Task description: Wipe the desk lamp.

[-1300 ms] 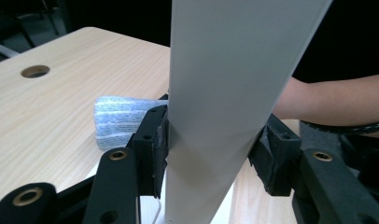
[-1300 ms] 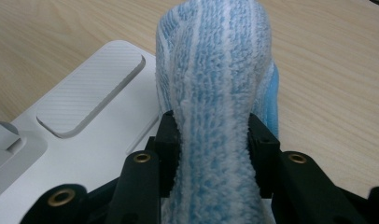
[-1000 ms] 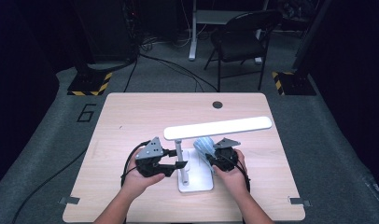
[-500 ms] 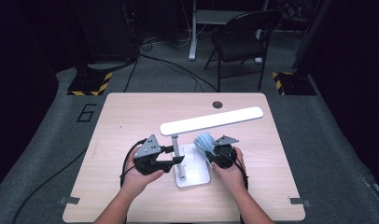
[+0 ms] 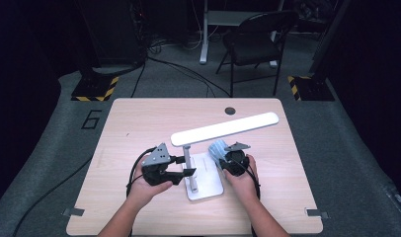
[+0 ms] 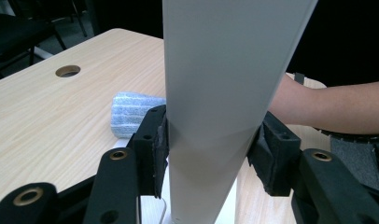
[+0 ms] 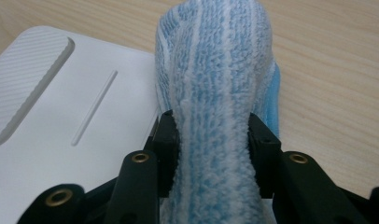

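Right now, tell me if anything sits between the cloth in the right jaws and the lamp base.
Nothing visible does. The blue-and-white cloth, clamped in the right gripper, already overlaps the edge of the white lamp base.

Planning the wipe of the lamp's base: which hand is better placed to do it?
Right, probably. The right gripper already clamps the blue cloth at the edge of the lamp base, while the left gripper is busy gripping the lamp post.

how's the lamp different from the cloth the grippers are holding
The lamp is smooth, hard and plain white; the cloth is fluffy, soft and striped blue and white. The lamp stands upright on the table, far bigger; the cloth is a small bunched wad. Both are clamped: the lamp in the left gripper, the cloth in the right gripper.
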